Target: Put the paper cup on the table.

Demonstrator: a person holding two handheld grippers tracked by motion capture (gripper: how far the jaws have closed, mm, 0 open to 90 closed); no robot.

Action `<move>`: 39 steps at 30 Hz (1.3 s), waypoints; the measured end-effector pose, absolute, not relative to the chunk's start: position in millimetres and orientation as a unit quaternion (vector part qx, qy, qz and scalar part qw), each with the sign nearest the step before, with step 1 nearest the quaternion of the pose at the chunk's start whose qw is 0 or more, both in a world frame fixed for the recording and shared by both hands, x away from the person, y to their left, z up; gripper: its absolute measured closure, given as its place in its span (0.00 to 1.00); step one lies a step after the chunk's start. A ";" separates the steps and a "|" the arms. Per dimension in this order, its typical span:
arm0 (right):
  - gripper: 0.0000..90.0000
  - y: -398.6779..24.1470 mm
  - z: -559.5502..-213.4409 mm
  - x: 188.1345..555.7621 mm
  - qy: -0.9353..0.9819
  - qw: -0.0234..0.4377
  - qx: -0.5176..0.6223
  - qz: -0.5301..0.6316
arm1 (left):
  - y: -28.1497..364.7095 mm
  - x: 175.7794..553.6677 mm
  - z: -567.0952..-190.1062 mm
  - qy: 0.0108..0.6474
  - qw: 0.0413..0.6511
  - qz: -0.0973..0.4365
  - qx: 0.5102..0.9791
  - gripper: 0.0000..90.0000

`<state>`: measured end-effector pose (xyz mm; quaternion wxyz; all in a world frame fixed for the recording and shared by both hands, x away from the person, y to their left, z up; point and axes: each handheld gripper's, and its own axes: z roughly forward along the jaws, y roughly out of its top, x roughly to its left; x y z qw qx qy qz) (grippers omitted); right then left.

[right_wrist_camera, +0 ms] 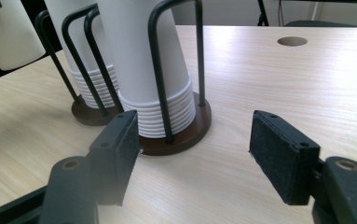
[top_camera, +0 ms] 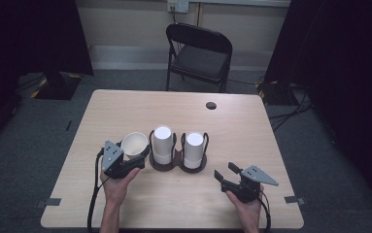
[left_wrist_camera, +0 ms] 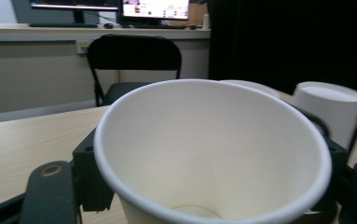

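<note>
Your left claw is closed around a single white paper cup, jaws pressing its wall on both sides below the rim. The cup sits mouth-up and looks empty; in the left gripper view its open mouth faces the camera and the pale bottom shows inside. You hold it just left of the cup holder, above the counter; whether it touches the wood I cannot tell.

Your right claw is wide open and holds nothing. In the right gripper view its two padded jaws stand well apart over bare wood, just short of the holder's round dark base.

The holder is a double rack of black wire hoops on two joined dark discs. Each ring carries a stack of white cups set upside down: the left stack and the right stack, their nested rims banded at the bottom.

Your left hand grips its tool from below, angled toward the rack. Your right hand sits low near the counter's front edge, claw aimed up-left toward the right stack, well apart from the rack
</note>
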<state>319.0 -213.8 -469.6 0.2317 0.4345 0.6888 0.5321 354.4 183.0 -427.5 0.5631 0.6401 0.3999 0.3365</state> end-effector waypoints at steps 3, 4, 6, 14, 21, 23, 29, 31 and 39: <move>0.23 -218.4 -475.2 317.8 0.678 0.242 0.447 0.531 | 188.7 362.1 -426.8 0.410 0.561 0.344 0.632 0.26; 0.21 -220.2 -476.9 317.7 0.674 0.244 0.452 0.531 | 191.2 366.0 -426.9 0.414 0.557 0.347 0.631 0.26; 0.19 -223.6 -479.6 317.5 0.669 0.248 0.457 0.531 | 195.1 372.1 -427.5 0.418 0.549 0.352 0.632 0.26; 0.19 -228.5 -484.5 319.9 0.657 0.261 0.473 0.526 | 208.4 400.0 -437.2 0.445 0.531 0.356 0.627 0.26; 0.18 -230.8 -491.1 322.3 0.639 0.287 0.476 0.531 | 211.5 420.9 -456.9 0.460 0.522 0.337 0.634 0.26; 0.18 -232.4 -492.2 322.2 0.633 0.290 0.477 0.537 | 213.1 426.6 -462.0 0.468 0.515 0.341 0.632 0.26; 0.18 -229.5 -494.4 322.7 0.641 0.289 0.469 0.534 | 220.4 440.8 -479.8 0.491 0.504 0.323 0.633 0.25; 0.18 -229.4 -494.4 322.6 0.642 0.289 0.469 0.533 | 220.6 441.8 -482.1 0.489 0.504 0.319 0.637 0.25; 0.19 -230.0 -494.5 323.0 0.643 0.285 0.468 0.535 | 215.8 441.2 -485.5 0.477 0.478 0.326 0.662 0.24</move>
